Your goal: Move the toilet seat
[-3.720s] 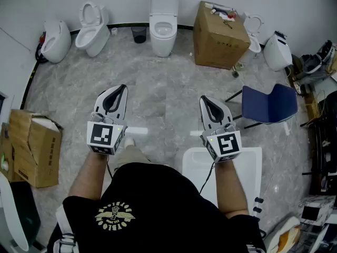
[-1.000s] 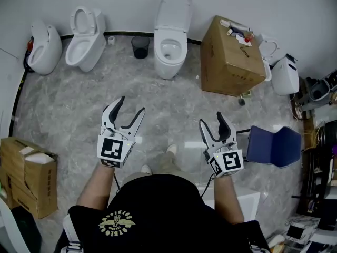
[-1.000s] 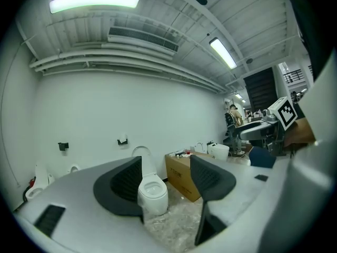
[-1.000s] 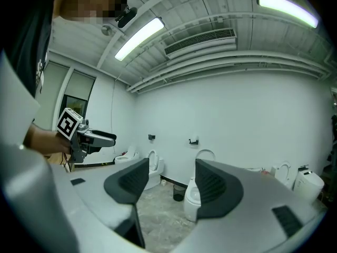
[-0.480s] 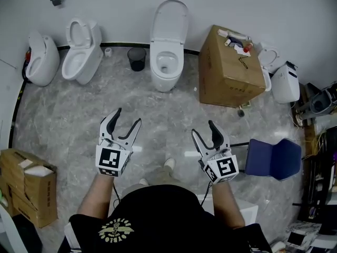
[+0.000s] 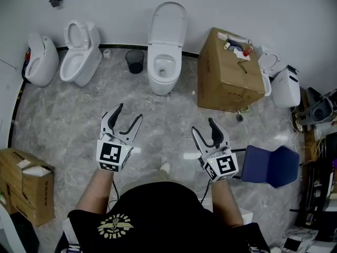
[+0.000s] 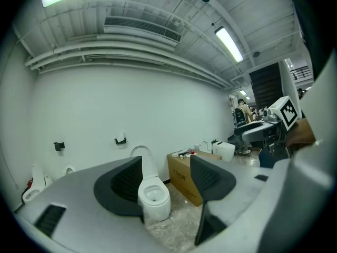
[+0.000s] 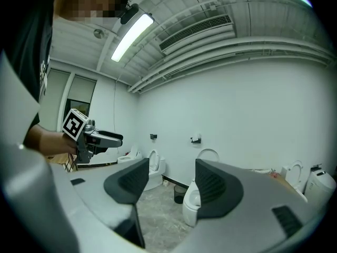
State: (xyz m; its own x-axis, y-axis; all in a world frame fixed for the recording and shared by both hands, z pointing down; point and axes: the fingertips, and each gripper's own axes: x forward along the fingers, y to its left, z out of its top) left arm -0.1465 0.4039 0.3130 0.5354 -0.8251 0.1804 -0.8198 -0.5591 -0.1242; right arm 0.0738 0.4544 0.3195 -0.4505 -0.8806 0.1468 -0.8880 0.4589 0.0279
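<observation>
The person stands on the grey marbled floor (image 6: 63, 120), well short of the far wall, with both tools held out in front. The left gripper (image 6: 129, 113) has its jaws spread wide with nothing between them; its own view shows only the distant white toilet (image 7: 154, 198) through the gap. The right gripper (image 6: 203, 127) is likewise wide apart and empty, and past its jaws show bare floor and the same toilet.

That toilet stands at the middle of the far wall, between a small black bin (image 6: 134, 60) on its left and a large cardboard box (image 6: 229, 70) on its right. Its lid (image 6: 168, 21) is tipped up against the wall. The toilet seat (image 6: 159, 74) seems to be the broad white ring lying flat on the bowl, though from here I cannot be sure it is separate from the rim.

By my judgement this is the approach: neither claw is near the seat. The next move calls for walking up to the bowl, lowering one open claw to the seat's front edge, and getting a jaw under that thin lip before closing, without knocking the box or the bin
</observation>
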